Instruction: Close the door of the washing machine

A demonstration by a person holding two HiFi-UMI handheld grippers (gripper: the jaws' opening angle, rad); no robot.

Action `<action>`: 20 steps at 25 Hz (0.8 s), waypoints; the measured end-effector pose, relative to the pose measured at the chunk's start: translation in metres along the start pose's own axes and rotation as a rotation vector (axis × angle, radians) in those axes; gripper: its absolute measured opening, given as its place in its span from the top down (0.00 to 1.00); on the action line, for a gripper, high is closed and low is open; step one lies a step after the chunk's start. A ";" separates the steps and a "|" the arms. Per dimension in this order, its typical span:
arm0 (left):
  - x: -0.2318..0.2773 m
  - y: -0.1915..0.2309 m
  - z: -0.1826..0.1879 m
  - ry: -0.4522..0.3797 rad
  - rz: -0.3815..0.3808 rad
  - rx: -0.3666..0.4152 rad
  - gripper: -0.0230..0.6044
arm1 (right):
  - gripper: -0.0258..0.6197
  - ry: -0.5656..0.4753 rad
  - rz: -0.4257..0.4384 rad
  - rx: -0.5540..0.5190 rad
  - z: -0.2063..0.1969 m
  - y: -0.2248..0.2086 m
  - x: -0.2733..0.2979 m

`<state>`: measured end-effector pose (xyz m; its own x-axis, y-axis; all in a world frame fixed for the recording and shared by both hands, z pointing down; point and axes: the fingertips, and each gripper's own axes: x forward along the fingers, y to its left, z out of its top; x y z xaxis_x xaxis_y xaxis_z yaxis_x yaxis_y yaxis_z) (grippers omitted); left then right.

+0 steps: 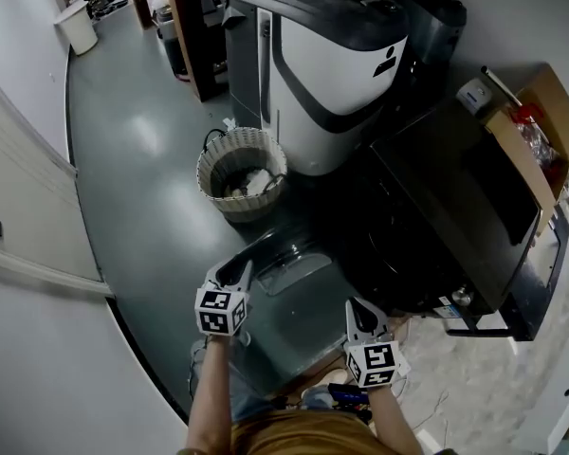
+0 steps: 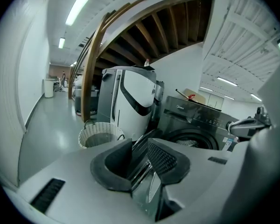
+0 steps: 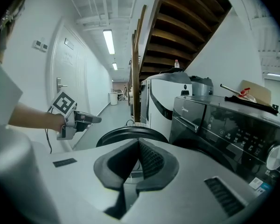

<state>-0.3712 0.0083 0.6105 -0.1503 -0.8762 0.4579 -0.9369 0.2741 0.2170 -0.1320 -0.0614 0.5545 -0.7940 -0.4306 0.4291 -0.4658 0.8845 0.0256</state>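
Door (image 1: 283, 254) is hanging wide open beside washer (image 1: 436, 207); closing not begun; left gripper (image 1: 231, 273) jaws standing apart, door rim showing between, unclamped; right gripper (image 1: 360, 313) jaws sitting together, empty

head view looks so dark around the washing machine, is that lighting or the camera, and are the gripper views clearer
Head view: the dark washing machine and its open door lose detail in shadow, while the floor shows soft glare. Left gripper view: strong fisheye bend, ceiling light blown out. Right gripper view: brighter, the control panel shows clearly.
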 end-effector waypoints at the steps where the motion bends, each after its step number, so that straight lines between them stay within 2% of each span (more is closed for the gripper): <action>1: 0.005 0.003 -0.002 0.010 -0.008 0.008 0.79 | 0.94 0.010 0.002 -0.001 -0.003 0.003 0.004; 8: 0.034 0.022 -0.027 0.119 -0.080 0.040 0.77 | 0.94 0.066 0.044 0.001 -0.020 0.025 0.019; 16: 0.058 0.034 -0.047 0.166 -0.112 0.037 0.71 | 0.94 0.119 0.074 0.018 -0.038 0.027 0.024; 20: 0.067 0.036 -0.053 0.189 -0.116 0.059 0.69 | 0.94 0.135 0.068 0.029 -0.046 0.023 0.024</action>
<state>-0.3978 -0.0196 0.6945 0.0167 -0.8092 0.5873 -0.9621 0.1470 0.2298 -0.1439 -0.0427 0.6067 -0.7654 -0.3400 0.5463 -0.4254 0.9044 -0.0332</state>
